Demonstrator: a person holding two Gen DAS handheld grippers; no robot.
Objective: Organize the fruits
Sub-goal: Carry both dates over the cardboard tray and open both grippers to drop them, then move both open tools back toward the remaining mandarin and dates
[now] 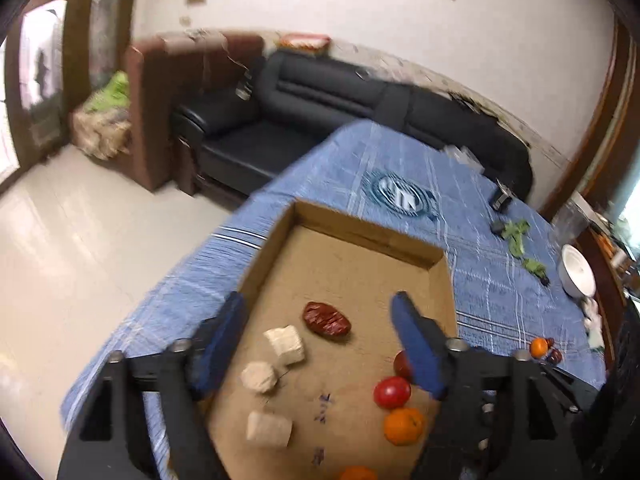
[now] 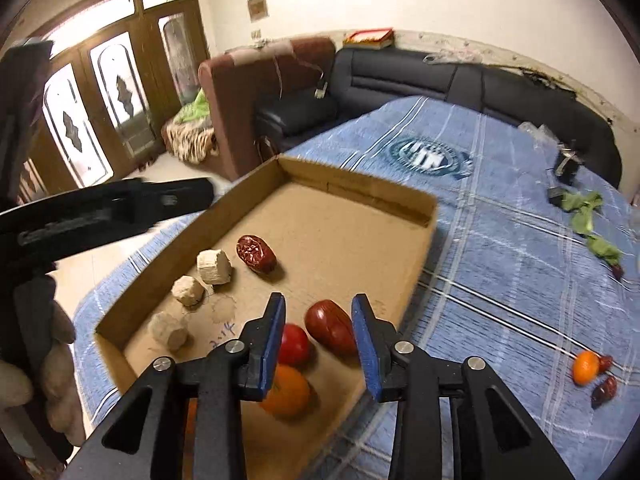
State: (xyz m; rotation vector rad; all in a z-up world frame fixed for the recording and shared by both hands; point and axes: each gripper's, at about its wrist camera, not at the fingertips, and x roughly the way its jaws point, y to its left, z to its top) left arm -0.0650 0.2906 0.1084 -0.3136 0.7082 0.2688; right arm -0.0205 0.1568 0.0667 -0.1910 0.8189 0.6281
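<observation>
hovering over cardboard tray (image 2: 416, 200) on blue cloth (image 2: 500, 248): left gripper (image 1: 320, 340) and right gripper (image 2: 318, 340), both with fingers apart, empty. handwriting on tray floor, illegible; round emblem (image 2: 430, 156) on cloth beyond tray, text blurred. inside tray: wrinkled date (image 2: 256, 254), smooth date (image 2: 330, 326), tomato (image 2: 294, 344), orange (image 2: 288, 392) partly hidden by right gripper, three pale blocks (image 2: 214, 266). outside tray, right: small orange (image 2: 585, 367) touching dates (image 2: 604, 390).

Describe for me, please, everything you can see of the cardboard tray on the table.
The cardboard tray is a shallow, open-topped brown box with low walls, lying flat on the blue checked tablecloth. Its floor bears faint handwriting and a round stain. Inside lie three pale chunks along one wall, two red dates, a tomato and oranges. Neither pair of tongs touches it.
</observation>
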